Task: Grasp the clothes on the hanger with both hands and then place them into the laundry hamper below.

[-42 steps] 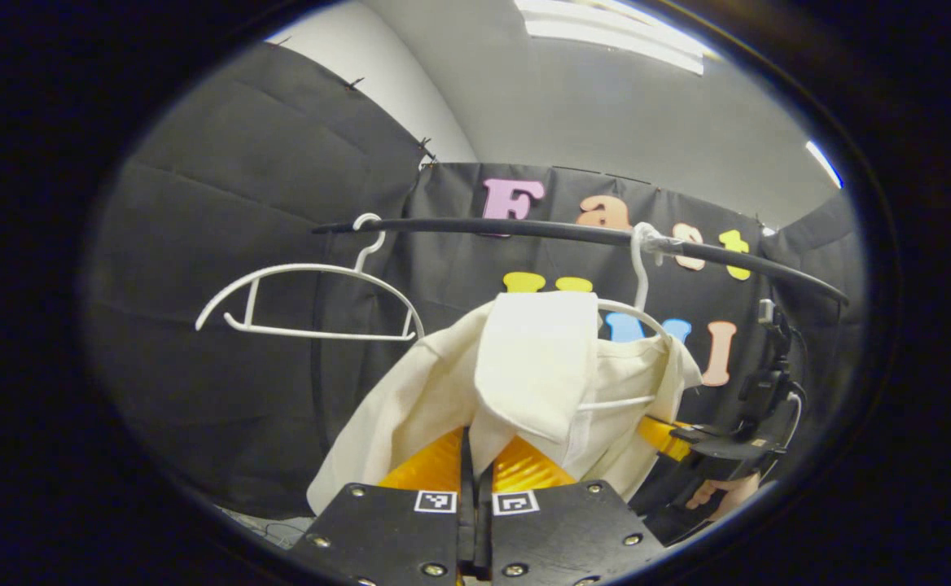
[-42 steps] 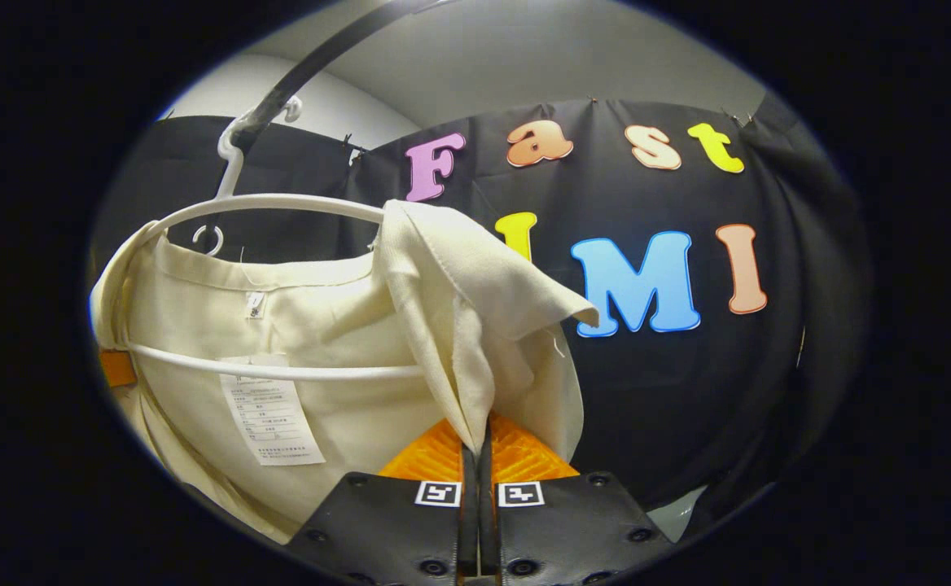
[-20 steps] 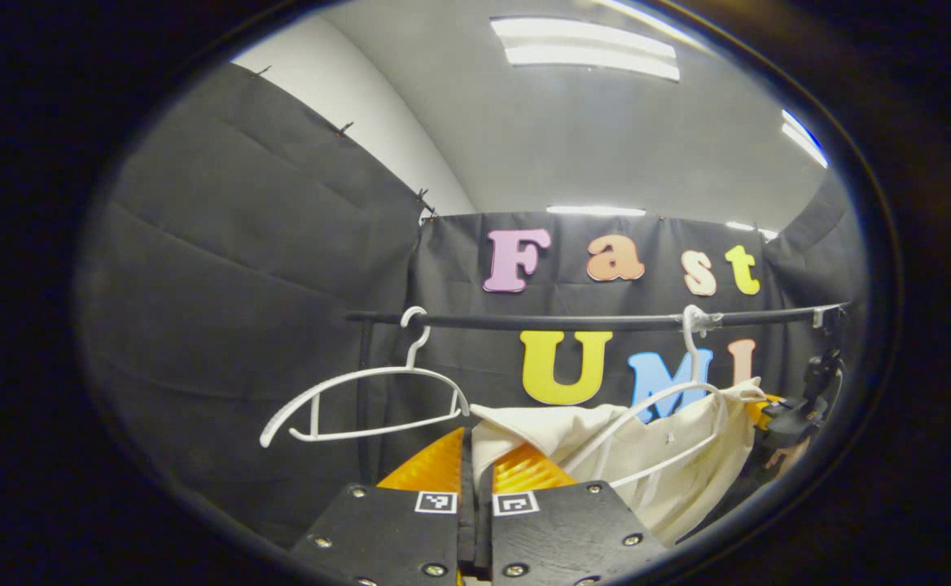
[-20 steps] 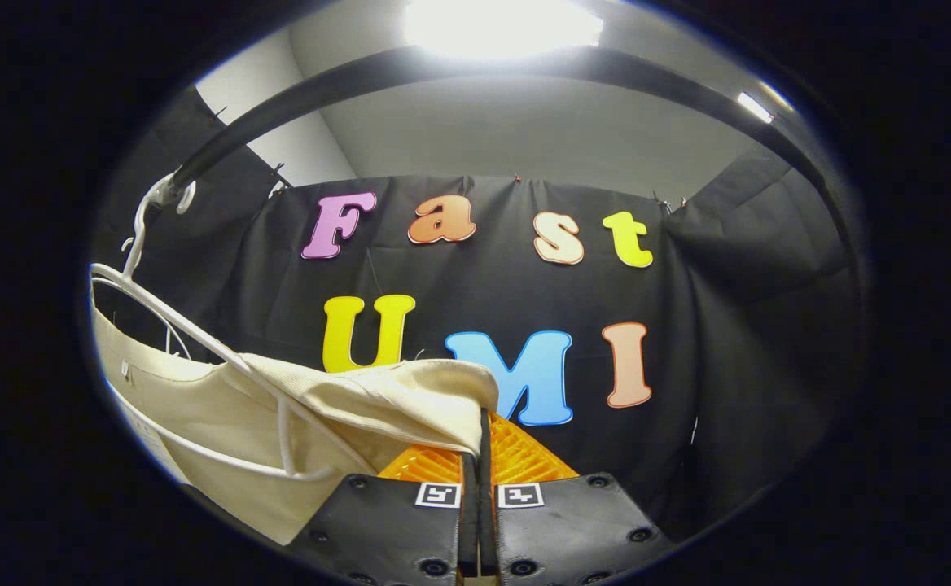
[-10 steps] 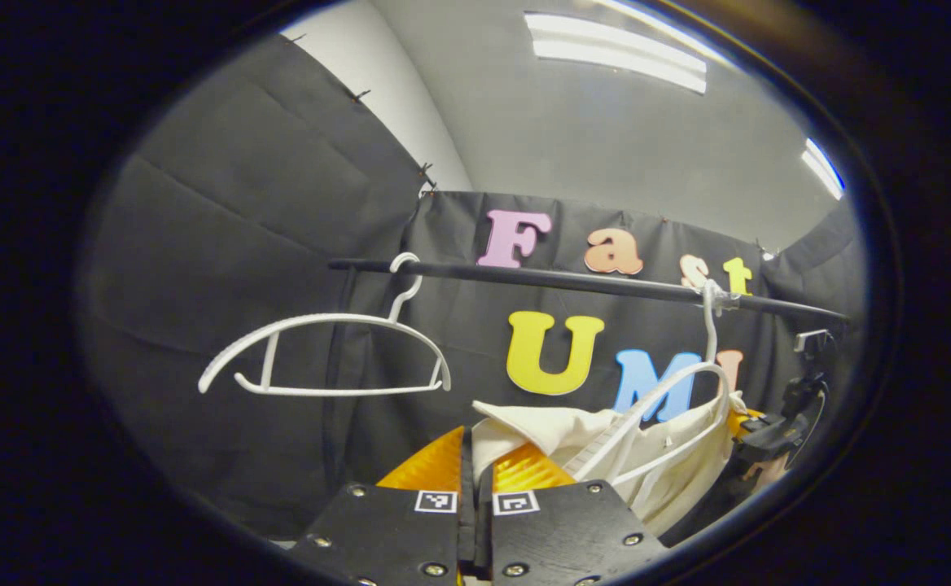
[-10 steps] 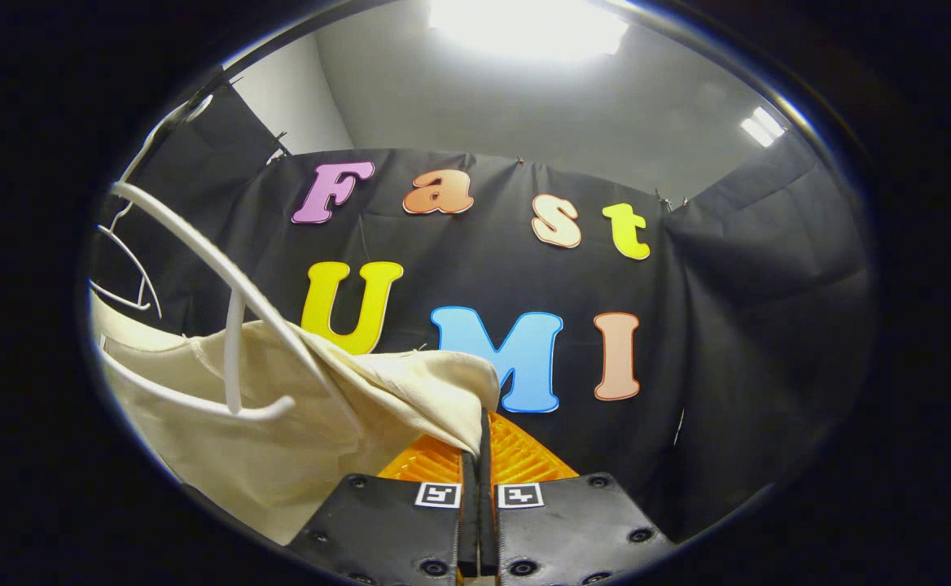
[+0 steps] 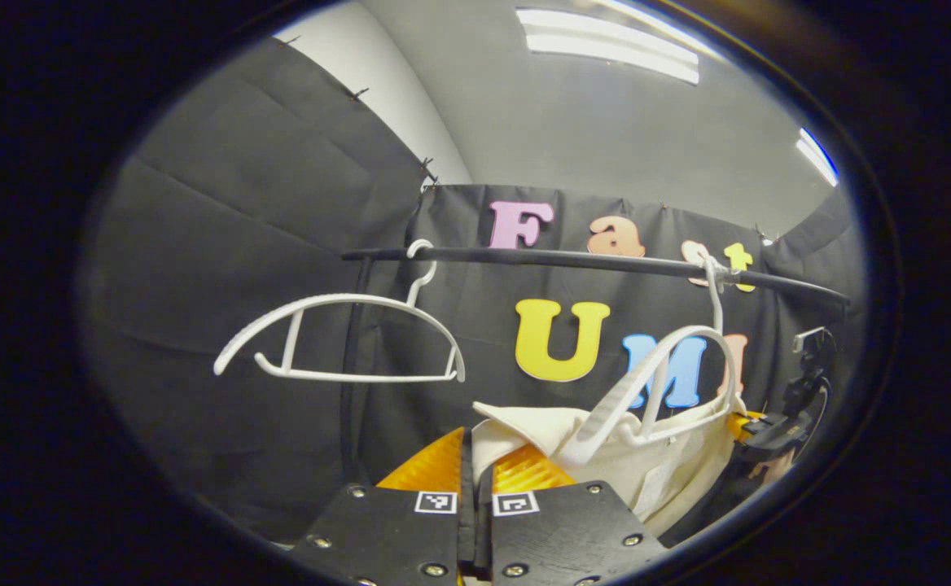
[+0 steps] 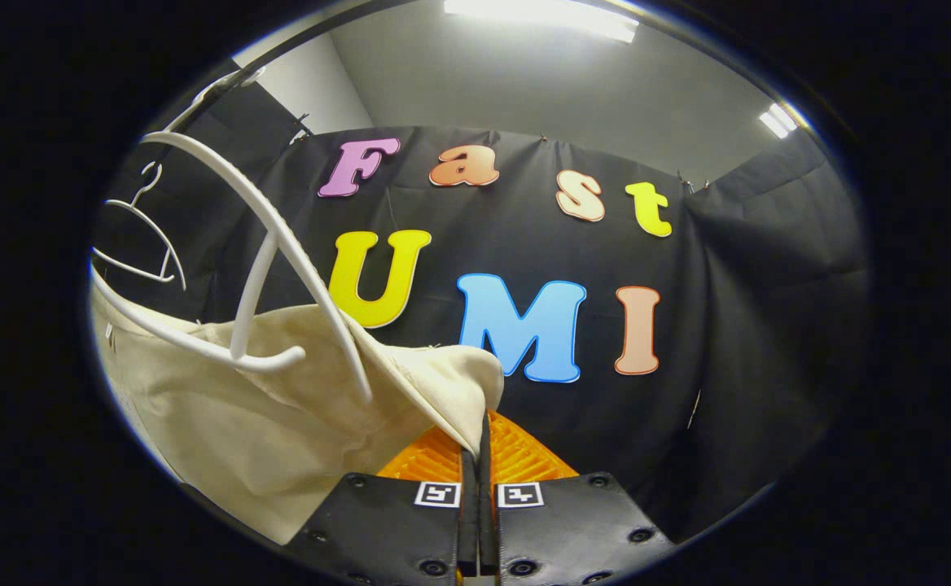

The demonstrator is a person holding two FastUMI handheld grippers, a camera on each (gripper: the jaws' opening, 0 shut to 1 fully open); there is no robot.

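A cream garment [image 7: 646,456] hangs stretched between my two grippers, below a black rail [image 7: 589,260]. My left gripper [image 7: 474,456] is shut on one shoulder of the cloth. In the right gripper view, my right gripper [image 8: 479,448] is shut on the other shoulder of the garment [image 8: 280,407]. The white hanger [image 7: 671,374] it hung on is hooked to the rail and tilts, its arms above and across the cloth; the same hanger [image 8: 280,268] shows at left in the right gripper view. The right gripper [image 7: 756,427] and a hand show far right in the left gripper view. The hamper is out of sight.
A second, bare white hanger [image 7: 345,334] hangs on the rail to the left, also seen small as a hanger [image 8: 138,236] in the right gripper view. Black cloth walls close in the back and both sides.
Both grippers have pulled the garment down off the hanger arms. The hanger, once inside the cloth, now swings tilted above it. The grips have not changed.
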